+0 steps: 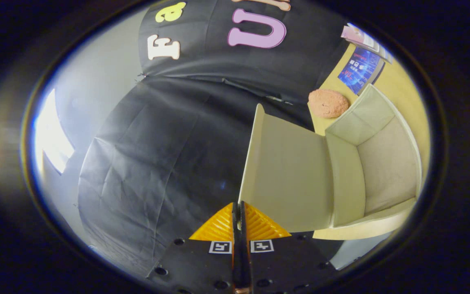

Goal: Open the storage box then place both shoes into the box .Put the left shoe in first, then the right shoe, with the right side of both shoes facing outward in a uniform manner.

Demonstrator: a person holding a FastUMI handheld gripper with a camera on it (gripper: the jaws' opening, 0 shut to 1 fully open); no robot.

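Tool (239, 220) fingers pressed together on the lower edge of the storage box lid (284, 175), a flat cream panel swung up, its plain inner face showing. Storage box (386, 171) just right of the lid, open; smooth pale walls, square corners, nothing inside. Beyond the box: a round, rough pinkish lump (328, 103) on the yellow bench (406, 87), near the box's far corner. Farther back, a blue screen (359, 69). Left of the lid, creased black cloth wall (145, 163); open room there.
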